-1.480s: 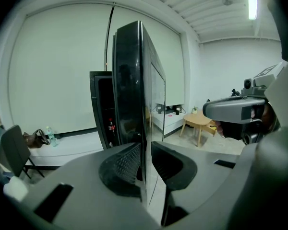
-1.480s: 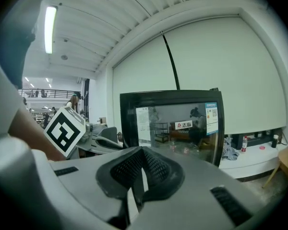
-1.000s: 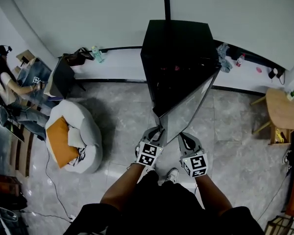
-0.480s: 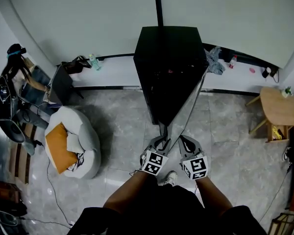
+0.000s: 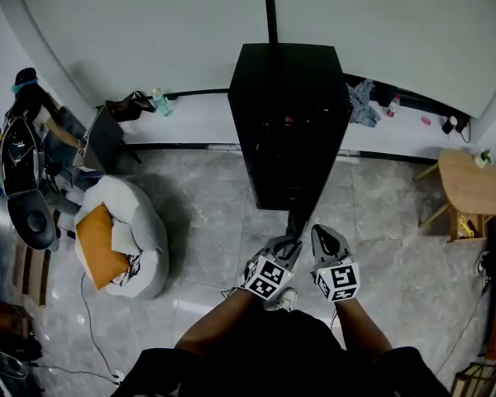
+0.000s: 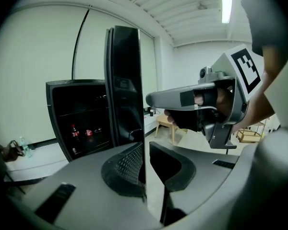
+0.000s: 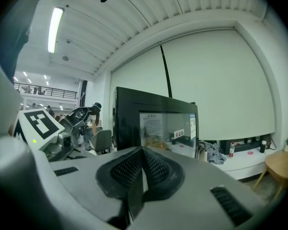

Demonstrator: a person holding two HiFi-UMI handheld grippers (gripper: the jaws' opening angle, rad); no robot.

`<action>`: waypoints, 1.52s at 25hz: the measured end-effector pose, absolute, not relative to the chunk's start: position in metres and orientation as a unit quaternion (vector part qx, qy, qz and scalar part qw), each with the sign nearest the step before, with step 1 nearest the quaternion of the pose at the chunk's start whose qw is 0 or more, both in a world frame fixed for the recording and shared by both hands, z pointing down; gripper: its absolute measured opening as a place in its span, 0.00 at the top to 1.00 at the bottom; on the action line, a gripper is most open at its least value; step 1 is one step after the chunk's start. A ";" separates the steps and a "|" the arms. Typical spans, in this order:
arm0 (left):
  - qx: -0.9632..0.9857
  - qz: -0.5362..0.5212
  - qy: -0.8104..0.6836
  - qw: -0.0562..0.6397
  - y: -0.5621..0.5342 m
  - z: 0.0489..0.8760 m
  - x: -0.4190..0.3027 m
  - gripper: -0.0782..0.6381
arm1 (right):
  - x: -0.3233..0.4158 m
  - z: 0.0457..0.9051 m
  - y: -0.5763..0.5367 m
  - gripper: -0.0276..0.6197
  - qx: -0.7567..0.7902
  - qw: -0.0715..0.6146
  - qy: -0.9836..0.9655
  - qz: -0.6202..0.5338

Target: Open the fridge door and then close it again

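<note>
A tall black fridge (image 5: 289, 114) stands against the far wall with its glass door (image 5: 304, 209) swung out towards me, seen edge-on. My left gripper (image 5: 288, 242) is at the door's free edge. In the left gripper view the door (image 6: 125, 80) runs down between the jaws, and the left gripper (image 6: 145, 162) is closing on that edge. Bottles show on the shelves inside (image 6: 81, 131). My right gripper (image 5: 326, 236) hovers just right of the door, touching nothing. Its pads (image 7: 134, 169) meet, and the door glass (image 7: 168, 128) lies ahead of it.
A white beanbag with an orange cushion (image 5: 120, 238) lies on the floor to the left. A round wooden table (image 5: 478, 180) stands at the right. A low ledge (image 5: 190, 110) along the wall carries a bottle and clutter. A person (image 5: 25, 131) and desk chairs are at far left.
The door has swung further out, from angled with its glass showing to edge-on. My left gripper moved right with the door edge, and the right gripper shifted slightly right.
</note>
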State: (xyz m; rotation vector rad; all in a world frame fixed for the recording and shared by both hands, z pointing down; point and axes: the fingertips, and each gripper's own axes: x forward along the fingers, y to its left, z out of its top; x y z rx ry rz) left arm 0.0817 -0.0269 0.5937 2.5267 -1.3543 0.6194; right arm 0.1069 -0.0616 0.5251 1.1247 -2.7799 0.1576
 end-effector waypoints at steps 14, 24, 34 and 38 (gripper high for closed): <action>0.822 0.141 -0.546 0.077 -0.044 0.548 0.020 0.86 | 0.116 0.520 -0.069 0.94 0.394 0.047 -0.916 0.065; 0.803 0.133 -0.577 0.069 -0.060 0.535 -0.006 0.86 | 0.113 0.523 -0.073 0.94 0.390 0.049 -0.917 0.071; 0.793 0.136 -0.591 0.068 -0.054 0.537 -0.010 0.86 | 0.106 0.525 -0.065 0.94 0.378 0.050 -0.922 0.070; 0.789 0.136 -0.596 0.062 -0.053 0.533 -0.012 0.86 | 0.106 0.525 -0.066 0.94 0.374 0.047 -0.923 0.071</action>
